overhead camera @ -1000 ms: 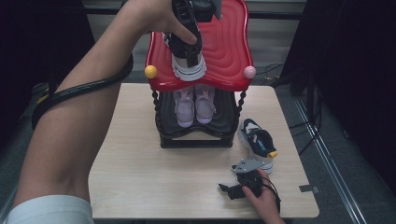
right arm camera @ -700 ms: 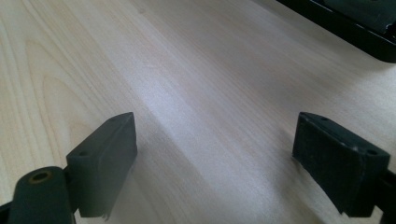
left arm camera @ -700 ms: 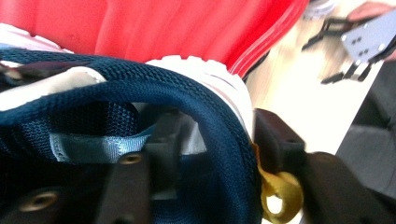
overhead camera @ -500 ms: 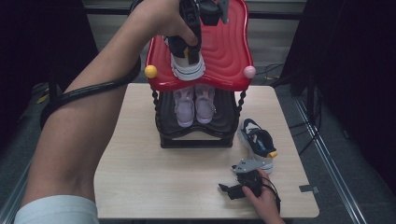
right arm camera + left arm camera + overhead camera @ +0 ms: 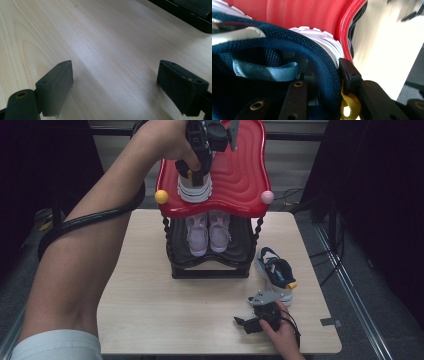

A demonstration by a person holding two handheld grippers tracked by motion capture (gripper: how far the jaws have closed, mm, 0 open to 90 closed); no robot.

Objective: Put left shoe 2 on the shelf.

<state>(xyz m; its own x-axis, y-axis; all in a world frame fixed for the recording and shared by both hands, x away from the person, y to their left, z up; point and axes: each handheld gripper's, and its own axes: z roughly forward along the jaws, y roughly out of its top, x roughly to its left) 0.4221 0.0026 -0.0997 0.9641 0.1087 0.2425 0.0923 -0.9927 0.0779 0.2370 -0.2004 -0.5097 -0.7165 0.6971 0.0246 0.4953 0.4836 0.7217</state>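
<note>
Left gripper (image 5: 196, 169) closed on sneaker (image 5: 194, 187).

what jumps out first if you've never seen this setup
The red wavy top shelf of the shoe rack at the table's far edge grabs the eye, with the left gripper clamped on the heel collar of a navy, white-soled sneaker standing on it. Below sits a pink pair; its mate lies on the table beside the rack, near the open right gripper.

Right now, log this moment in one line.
left gripper: just closed on navy shoe collar, red top shelf | right gripper: open over table
</note>
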